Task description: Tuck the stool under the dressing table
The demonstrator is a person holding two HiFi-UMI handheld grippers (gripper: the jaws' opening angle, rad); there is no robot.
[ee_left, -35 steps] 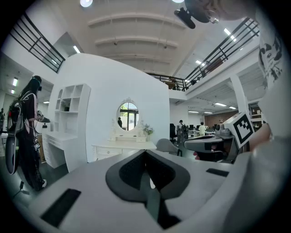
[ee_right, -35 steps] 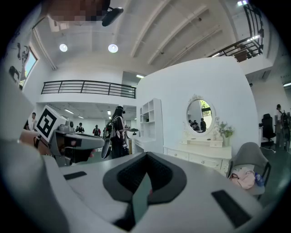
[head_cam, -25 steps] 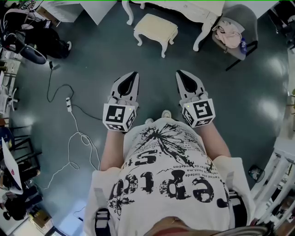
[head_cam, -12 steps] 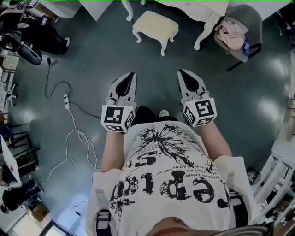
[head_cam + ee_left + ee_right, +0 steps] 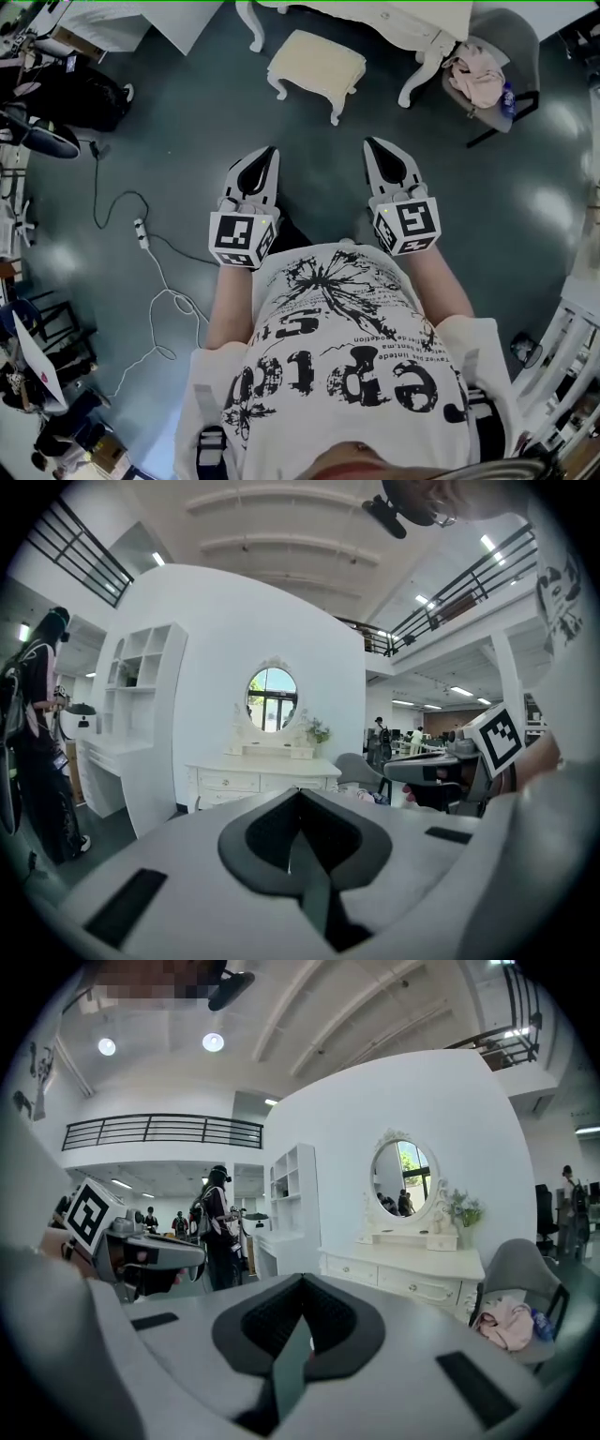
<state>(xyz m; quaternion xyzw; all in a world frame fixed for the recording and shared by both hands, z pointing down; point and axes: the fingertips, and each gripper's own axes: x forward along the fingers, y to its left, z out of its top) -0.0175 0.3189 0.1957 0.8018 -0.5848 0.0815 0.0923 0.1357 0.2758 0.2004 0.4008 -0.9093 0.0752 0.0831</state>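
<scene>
Dressing table point(image 5: 412, 19) stands at the head view's top edge; its oval mirror point(image 5: 273, 697) shows only in the gripper views. Stool point(image 5: 316, 61) stands on the floor point(image 5: 187, 141) just in front, not tucked under. Left tongs point(image 5: 270, 155) and right tongs point(image 5: 372, 147) are clenched, empty, well short of the stool.

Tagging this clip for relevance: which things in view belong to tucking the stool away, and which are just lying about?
For the job: stool; dressing table; left gripper and right gripper, both shut and empty.

Lying about: grey chair with pink clothes on it; power strip and cable on the floor.
</scene>
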